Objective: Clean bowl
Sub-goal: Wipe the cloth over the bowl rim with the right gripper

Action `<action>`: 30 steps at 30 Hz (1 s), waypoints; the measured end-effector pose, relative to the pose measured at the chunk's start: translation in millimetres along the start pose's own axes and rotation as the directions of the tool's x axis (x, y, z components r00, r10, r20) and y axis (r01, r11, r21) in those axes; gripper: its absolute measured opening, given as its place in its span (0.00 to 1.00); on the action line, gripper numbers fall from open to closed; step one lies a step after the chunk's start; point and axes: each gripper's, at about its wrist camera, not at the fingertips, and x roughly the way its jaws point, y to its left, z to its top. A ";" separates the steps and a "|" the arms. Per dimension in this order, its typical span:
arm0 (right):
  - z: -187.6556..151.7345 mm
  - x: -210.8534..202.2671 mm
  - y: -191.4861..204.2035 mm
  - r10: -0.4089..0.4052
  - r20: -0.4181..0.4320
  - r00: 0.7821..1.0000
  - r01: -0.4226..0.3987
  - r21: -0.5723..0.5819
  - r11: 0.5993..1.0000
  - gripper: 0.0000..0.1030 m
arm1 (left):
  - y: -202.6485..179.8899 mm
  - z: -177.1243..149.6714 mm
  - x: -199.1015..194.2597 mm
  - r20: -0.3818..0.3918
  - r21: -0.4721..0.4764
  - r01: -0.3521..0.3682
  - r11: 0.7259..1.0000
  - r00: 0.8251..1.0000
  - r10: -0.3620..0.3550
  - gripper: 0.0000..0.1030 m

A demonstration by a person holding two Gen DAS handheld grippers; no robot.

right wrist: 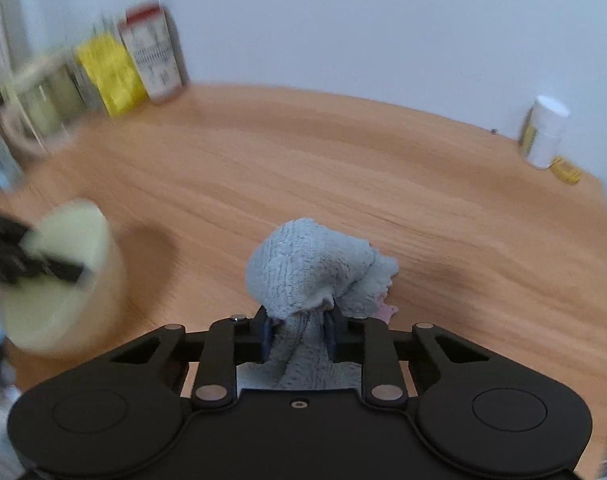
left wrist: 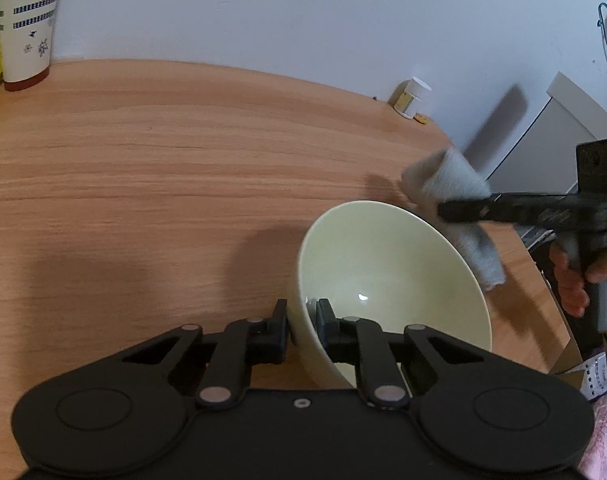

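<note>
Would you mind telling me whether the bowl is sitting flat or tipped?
Tipped: the bowl leans on its side, opening facing the cloth, with the left hand-held gripper clamped on its rim.

In the right wrist view, motion blur smears the bowl and, beyond it along the tabletop's far edge, a yellow packet whose print is unreadable.

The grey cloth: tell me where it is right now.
The grey cloth is pinched in the right gripper; in the left wrist view it hangs at the far right rim of the pale bowl, above the wooden table.
</note>
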 end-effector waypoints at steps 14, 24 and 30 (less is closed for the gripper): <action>-45.9 42.0 -23.4 0.362 0.367 0.857 -0.513 0.549 0.660 0.27 | 19.9 -24.6 -8.9 0.101 -0.107 0.081 0.991 0.992 -0.070 0.13; -52.0 71.6 -11.6 0.407 0.354 0.842 -0.539 0.583 0.608 0.27 | 22.2 -31.1 -10.0 0.130 -0.128 0.091 0.988 0.989 -0.074 0.14; -59.8 80.1 -22.0 0.376 0.297 0.878 -0.477 0.621 0.622 0.27 | 23.5 -33.7 -12.3 0.138 -0.117 0.090 0.989 0.988 -0.073 0.15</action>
